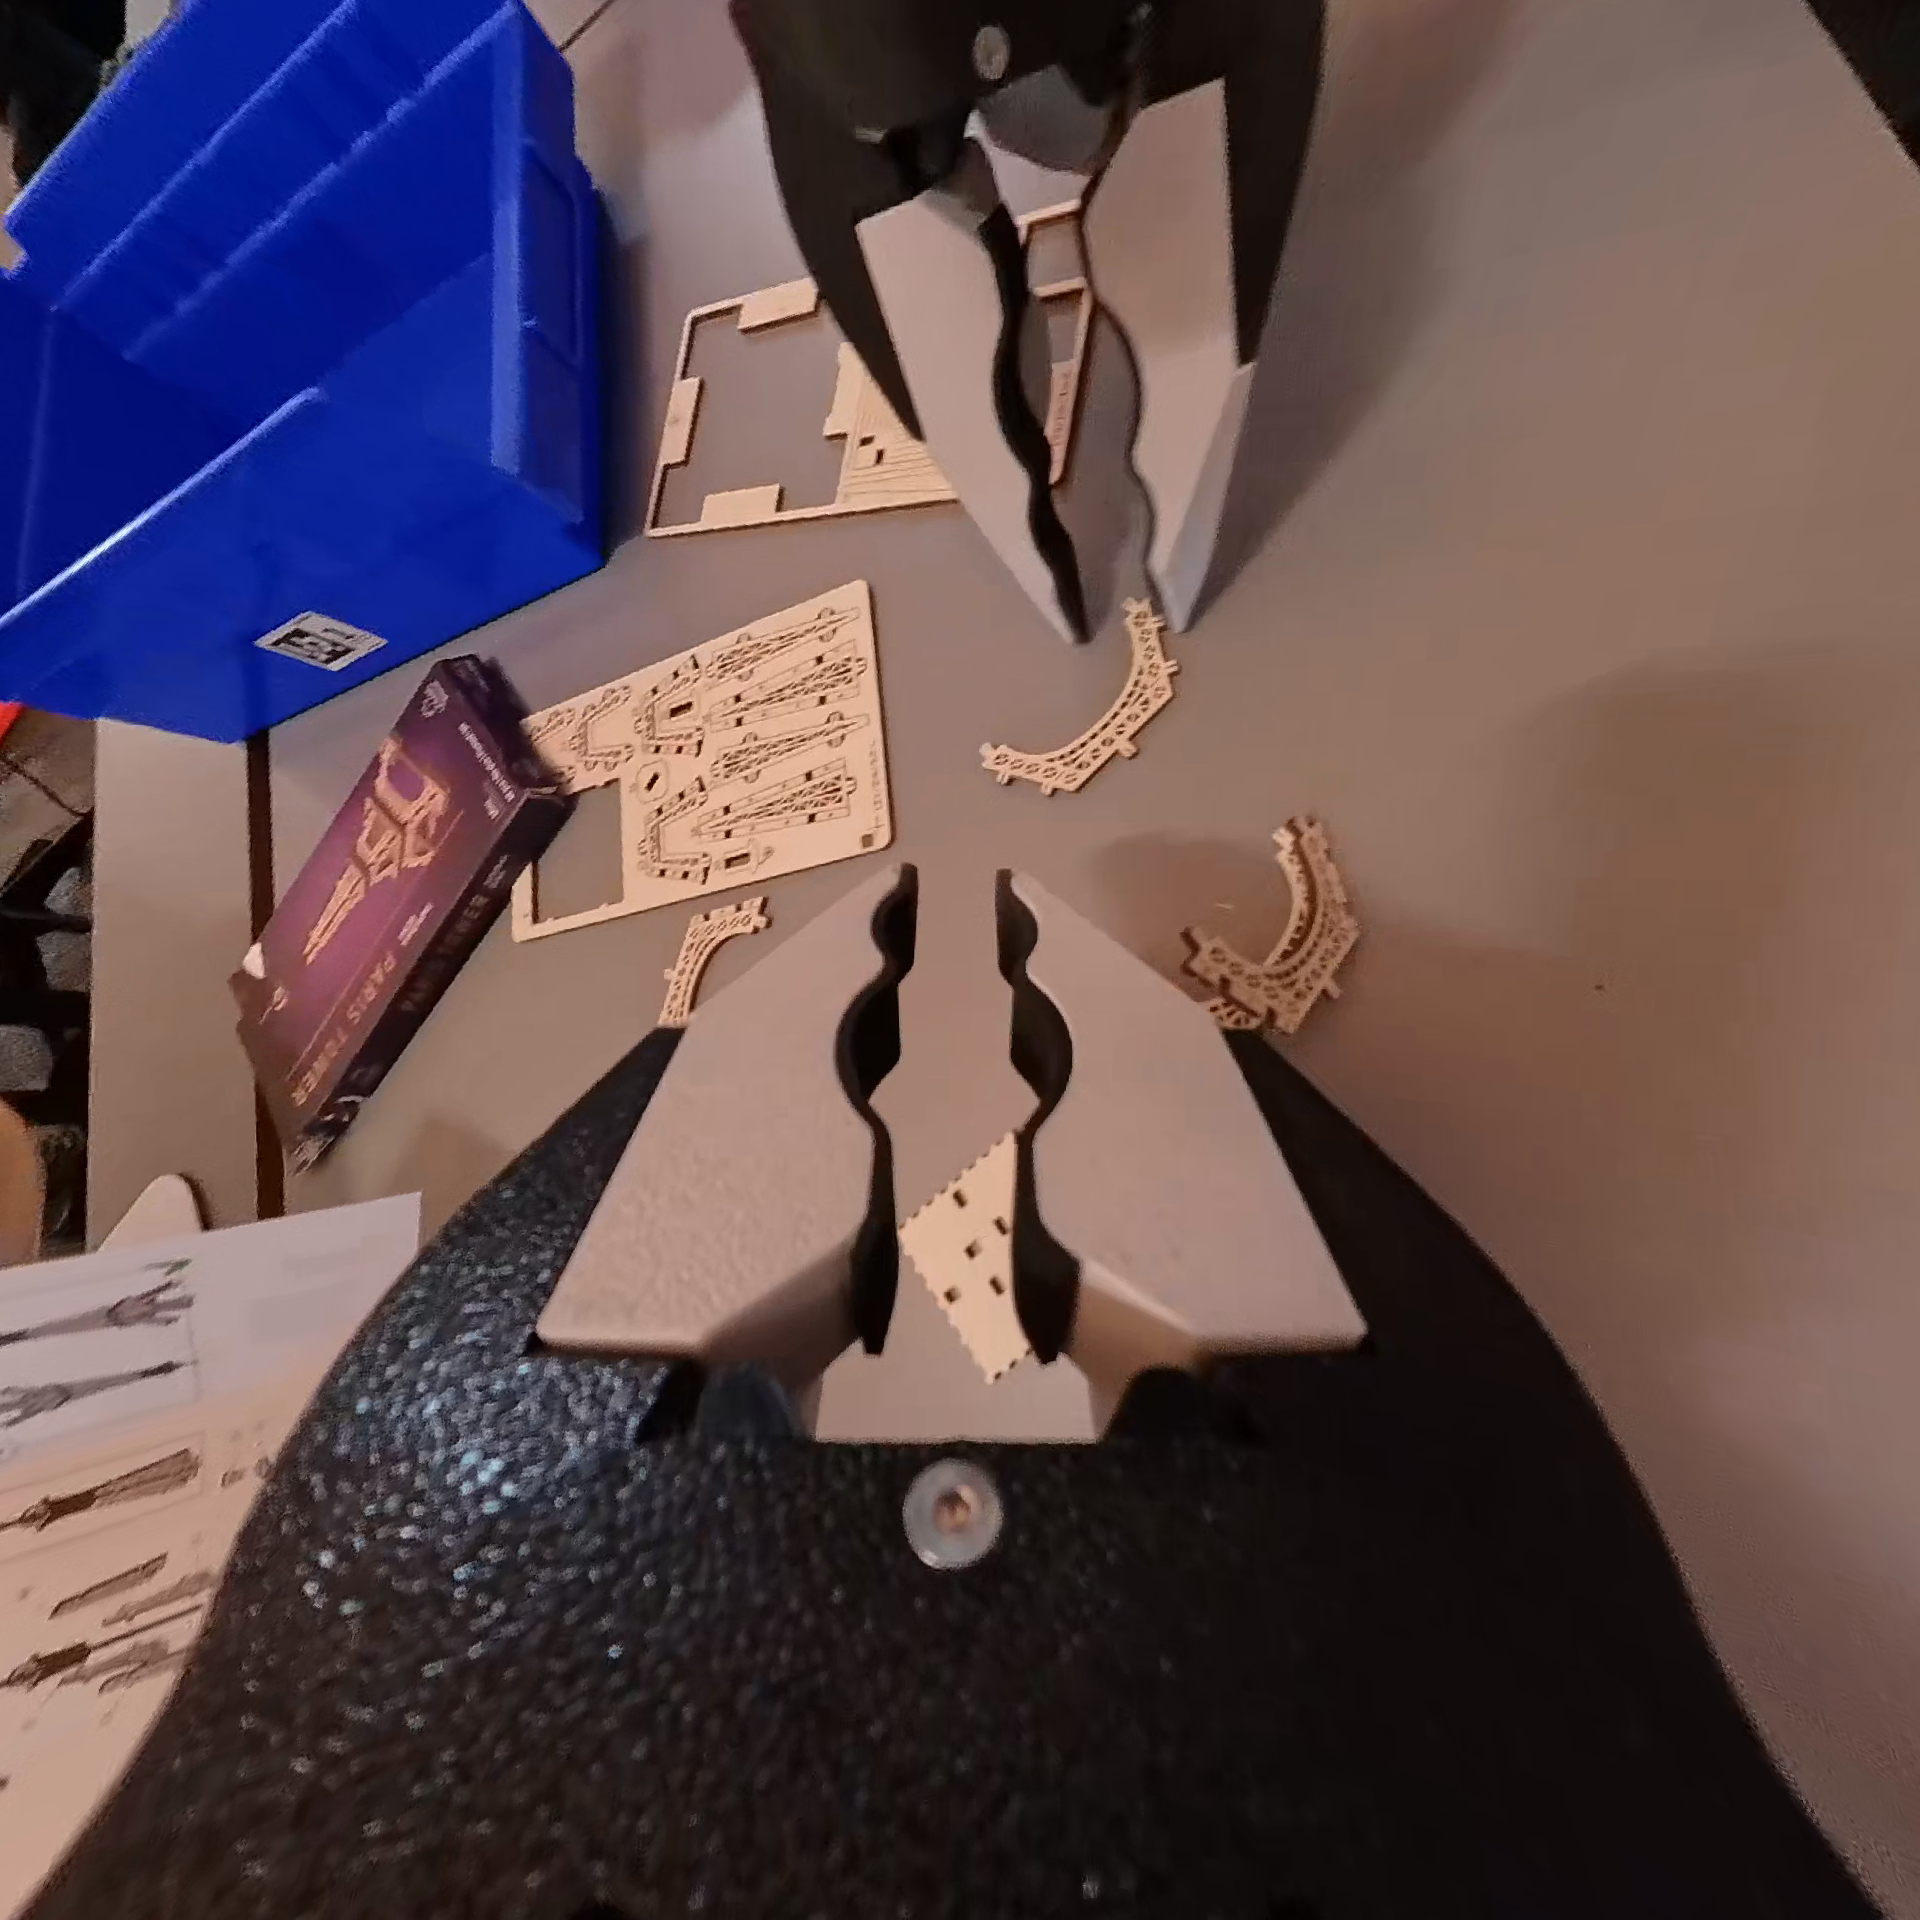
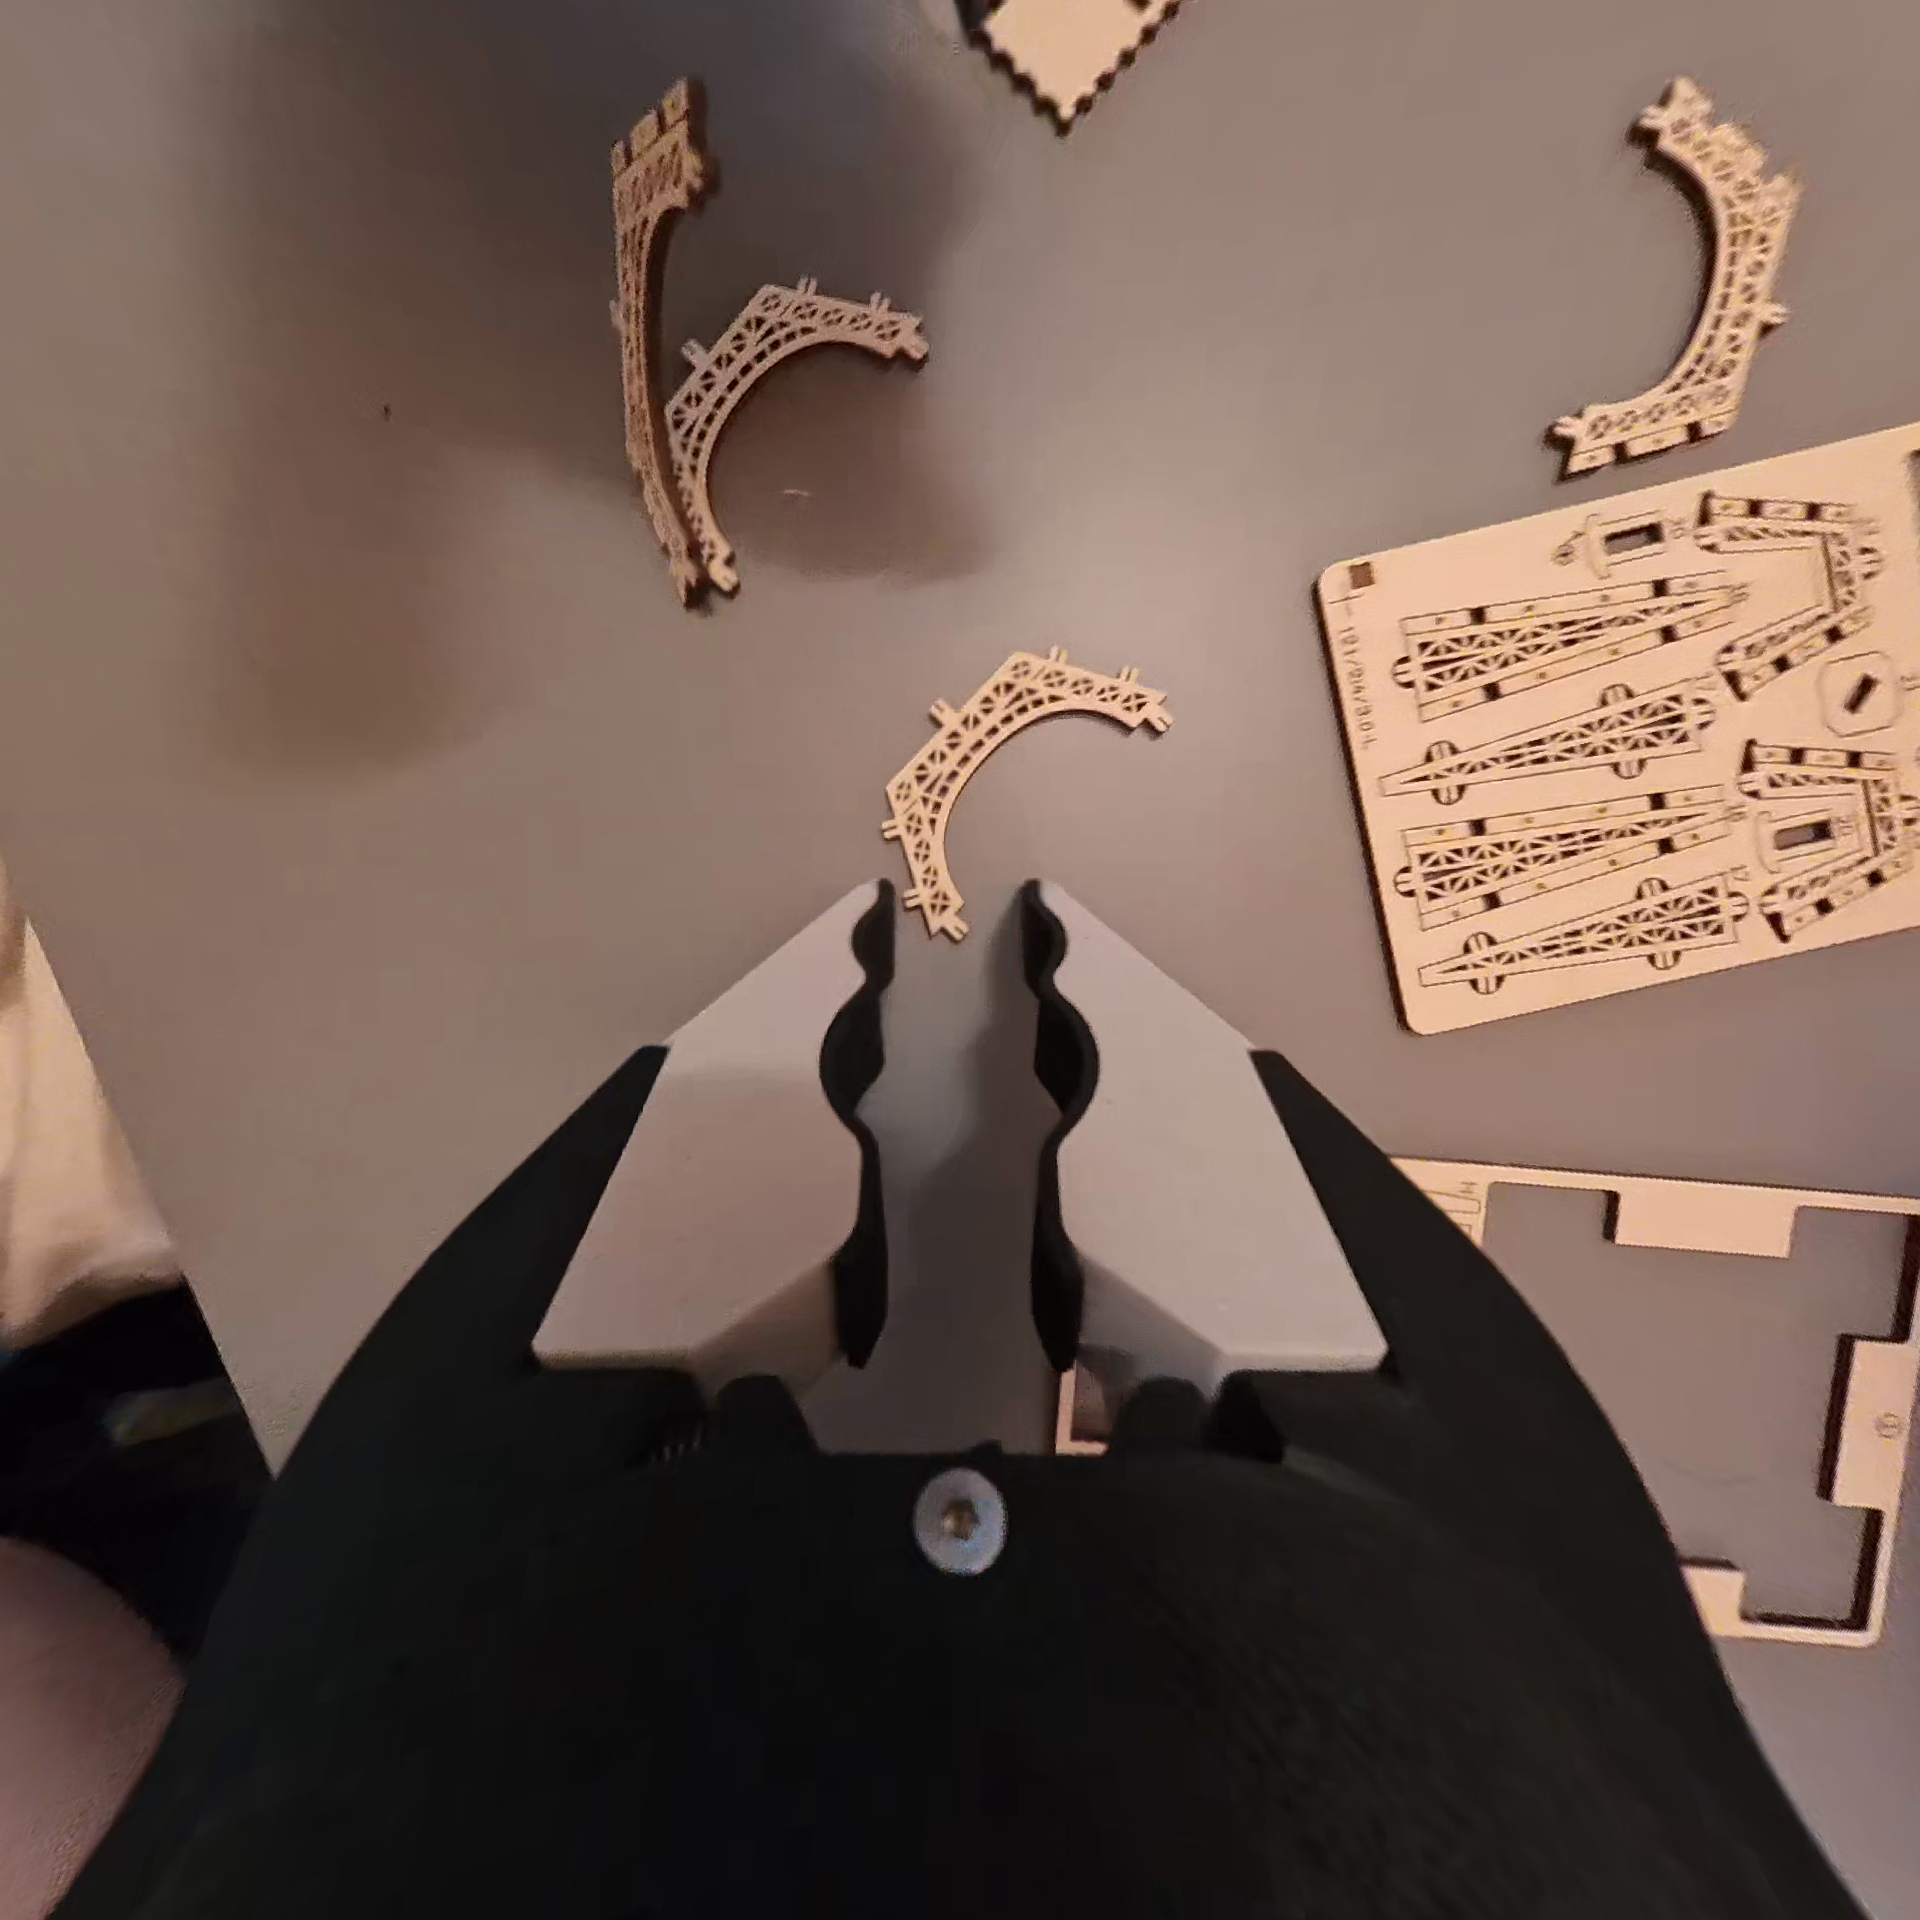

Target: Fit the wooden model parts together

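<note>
Several wooden lattice arches lie on the grey table. One flat arch (image 2: 1023, 758) (image 1: 1091, 727) lies just ahead of my right gripper (image 2: 956, 899), its near end between the tips. The right gripper is open and empty; it also shows in the left wrist view (image 1: 1127, 623). Two arches joined at an angle (image 2: 675, 395) (image 1: 1278, 935) lie farther off. Another single arch (image 2: 1704, 301) (image 1: 717, 956) lies beside my left gripper (image 1: 956, 883), which is open and empty. A square toothed plate (image 1: 966, 1257) (image 2: 1070, 42) lies on the table under its fingers.
A wooden sheet with uncut parts (image 1: 727, 758) (image 2: 1642, 748) and an emptied frame sheet (image 1: 779, 416) (image 2: 1662, 1403) lie nearby. Blue bins (image 1: 291, 364), a purple kit box (image 1: 395, 894) and an instruction sheet (image 1: 156, 1455) sit at the left. There is about 11 centimetres between the tips of the two grippers. To reach the square toothed plate (image 2: 1070, 42) in a straight line is about 9 centimetres for my left fingers, about 15 centimetres for my right.
</note>
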{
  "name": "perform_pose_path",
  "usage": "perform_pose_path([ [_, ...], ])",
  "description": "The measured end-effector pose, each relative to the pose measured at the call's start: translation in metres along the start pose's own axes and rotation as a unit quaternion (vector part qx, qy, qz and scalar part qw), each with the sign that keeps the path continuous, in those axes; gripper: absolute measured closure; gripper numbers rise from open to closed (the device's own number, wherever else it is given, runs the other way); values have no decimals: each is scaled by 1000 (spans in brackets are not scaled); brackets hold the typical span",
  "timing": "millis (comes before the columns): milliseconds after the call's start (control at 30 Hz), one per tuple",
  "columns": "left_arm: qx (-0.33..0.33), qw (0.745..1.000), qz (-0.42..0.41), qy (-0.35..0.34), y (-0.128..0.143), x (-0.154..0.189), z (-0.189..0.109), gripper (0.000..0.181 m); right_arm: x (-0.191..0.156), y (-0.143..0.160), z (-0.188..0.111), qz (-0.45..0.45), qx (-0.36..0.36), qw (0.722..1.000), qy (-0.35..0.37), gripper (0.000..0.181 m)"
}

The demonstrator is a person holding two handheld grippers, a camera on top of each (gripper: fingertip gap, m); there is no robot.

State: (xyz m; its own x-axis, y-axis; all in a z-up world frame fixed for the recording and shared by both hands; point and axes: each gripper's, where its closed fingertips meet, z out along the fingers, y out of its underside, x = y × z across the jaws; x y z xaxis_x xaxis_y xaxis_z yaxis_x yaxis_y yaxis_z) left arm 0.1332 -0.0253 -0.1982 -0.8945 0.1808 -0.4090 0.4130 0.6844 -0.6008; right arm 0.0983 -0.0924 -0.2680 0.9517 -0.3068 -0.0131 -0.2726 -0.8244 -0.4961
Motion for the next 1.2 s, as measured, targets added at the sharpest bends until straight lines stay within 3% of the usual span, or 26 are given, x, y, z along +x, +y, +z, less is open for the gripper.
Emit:
perform_pose_path([
  [100, 1, 1000, -1, 15, -4, 6, 1, 169, -1, -6, 4, -22, 16, 1000, -10, 175],
  [333, -10, 1000, -18, -2, -5, 5, -11, 168, -1, -16, 3, -69, 41, 997, -9, 177],
  [433, 9, 998, -30, -46, -14, 0, -26, 162, -16, -51, -21, -80, 160, 983, -44, 177],
  [500, 39, 994, -33, -93, -26, -5, -43, 155, -38, -86, -57, -79, 306, 942, -115, 177],
  [600, 92, 980, -20, -173, -48, -11, -76, 146, -58, -113, -117, -49, 474, 846, -238, 177],
  [667, 121, 970, 7, -211, -64, -9, -97, 140, -59, -118, -139, 15, 514, 792, -329, 177],
  [733, 126, 961, 33, -243, -75, -10, -111, 139, -56, -123, -159, 92, 539, 710, -444, 177],
  [800, 106, 968, 36, -225, -76, -5, -109, 137, -55, -129, -168, 115, 557, 650, -504, 177],
  [933, 110, 968, -12, -223, -79, -8, -110, 139, -65, -146, -171, 120, 552, 606, -560, 177],
  [1100, 159, 955, -81, -236, -87, -12, -124, 159, -72, -160, -173, 113, 546, 587, -587, 177],
  [1133, 161, 953, -93, -240, -85, -14, -126, 171, -73, -162, -172, 111, 544, 588, -589, 177],
  [1200, 164, 948, -123, -242, -80, -15, -129, 173, -72, -167, -169, 115, 541, 585, -593, 177],
])
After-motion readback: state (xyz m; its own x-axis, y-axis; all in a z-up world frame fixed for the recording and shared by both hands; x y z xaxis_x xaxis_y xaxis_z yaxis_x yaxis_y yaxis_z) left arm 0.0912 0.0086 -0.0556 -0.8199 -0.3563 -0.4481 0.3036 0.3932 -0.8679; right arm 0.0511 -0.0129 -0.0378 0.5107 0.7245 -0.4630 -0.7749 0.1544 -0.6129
